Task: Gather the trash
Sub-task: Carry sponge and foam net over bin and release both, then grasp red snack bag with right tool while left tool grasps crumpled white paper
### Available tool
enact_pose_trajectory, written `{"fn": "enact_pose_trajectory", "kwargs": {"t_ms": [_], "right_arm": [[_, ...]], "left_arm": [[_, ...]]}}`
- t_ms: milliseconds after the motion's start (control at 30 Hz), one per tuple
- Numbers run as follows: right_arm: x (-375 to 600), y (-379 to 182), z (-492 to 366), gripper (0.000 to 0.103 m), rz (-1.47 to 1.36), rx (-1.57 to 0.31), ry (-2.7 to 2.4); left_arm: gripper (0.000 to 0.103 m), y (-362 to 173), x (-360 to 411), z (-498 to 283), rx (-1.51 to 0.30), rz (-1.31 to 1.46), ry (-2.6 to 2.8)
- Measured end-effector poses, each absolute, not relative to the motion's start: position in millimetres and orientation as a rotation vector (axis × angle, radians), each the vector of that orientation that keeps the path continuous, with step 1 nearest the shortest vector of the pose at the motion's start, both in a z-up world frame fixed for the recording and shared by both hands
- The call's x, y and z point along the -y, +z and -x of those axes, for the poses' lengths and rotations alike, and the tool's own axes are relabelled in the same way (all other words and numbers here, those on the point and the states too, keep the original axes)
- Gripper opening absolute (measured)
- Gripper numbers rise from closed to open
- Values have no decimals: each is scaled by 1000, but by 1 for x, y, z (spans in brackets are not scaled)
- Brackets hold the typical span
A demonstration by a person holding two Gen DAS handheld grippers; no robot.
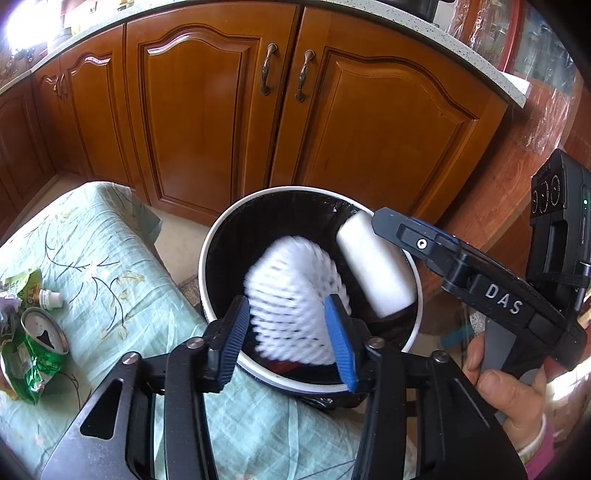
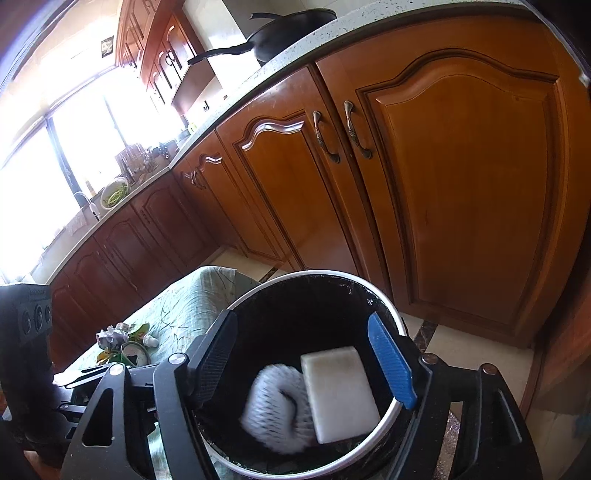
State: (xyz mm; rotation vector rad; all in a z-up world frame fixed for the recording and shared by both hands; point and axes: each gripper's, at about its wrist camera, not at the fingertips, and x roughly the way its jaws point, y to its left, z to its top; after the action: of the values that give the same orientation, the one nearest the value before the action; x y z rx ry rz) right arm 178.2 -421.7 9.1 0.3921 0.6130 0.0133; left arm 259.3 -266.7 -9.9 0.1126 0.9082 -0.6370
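A round bin [image 1: 210,251] with a white rim and black liner stands on the floor beside the table; it also shows in the right wrist view [image 2: 384,299]. A white foam net sleeve [image 1: 291,299], blurred, is in the air over the bin between my open left gripper's [image 1: 291,332] blue pads. A white foam block [image 1: 373,266] is also in mid-air over the bin, just off my open right gripper [image 2: 306,362]. Both show in the right wrist view, the net [image 2: 273,406] and the block [image 2: 340,391]. More trash lies on the table: a crushed green can [image 1: 40,332], a small white cap [image 1: 50,297].
The table has a pale green floral cloth [image 1: 110,251]. Wooden kitchen cabinets [image 1: 207,110] stand close behind the bin, under a speckled counter with a black pan [image 2: 291,29]. Crumpled wrappers [image 2: 114,336] sit by the can. Tiled floor [image 2: 436,336] lies right of the bin.
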Motion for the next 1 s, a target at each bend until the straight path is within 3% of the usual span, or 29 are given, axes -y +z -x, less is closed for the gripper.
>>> {"fn": "enact_pose_trajectory", "kwargs": {"t_ms": [100, 333, 1000], "right_arm": [[423, 12, -171, 79, -404, -597, 16], [411, 17, -147, 96, -431, -558, 37], [286, 14, -113, 97, -395, -602, 281]], "left_arm": [[55, -11, 262, -256, -907, -105, -630], [61, -13, 231, -241, -901, -43, -593], [65, -19, 68, -158, -858, 168, -346]]}}
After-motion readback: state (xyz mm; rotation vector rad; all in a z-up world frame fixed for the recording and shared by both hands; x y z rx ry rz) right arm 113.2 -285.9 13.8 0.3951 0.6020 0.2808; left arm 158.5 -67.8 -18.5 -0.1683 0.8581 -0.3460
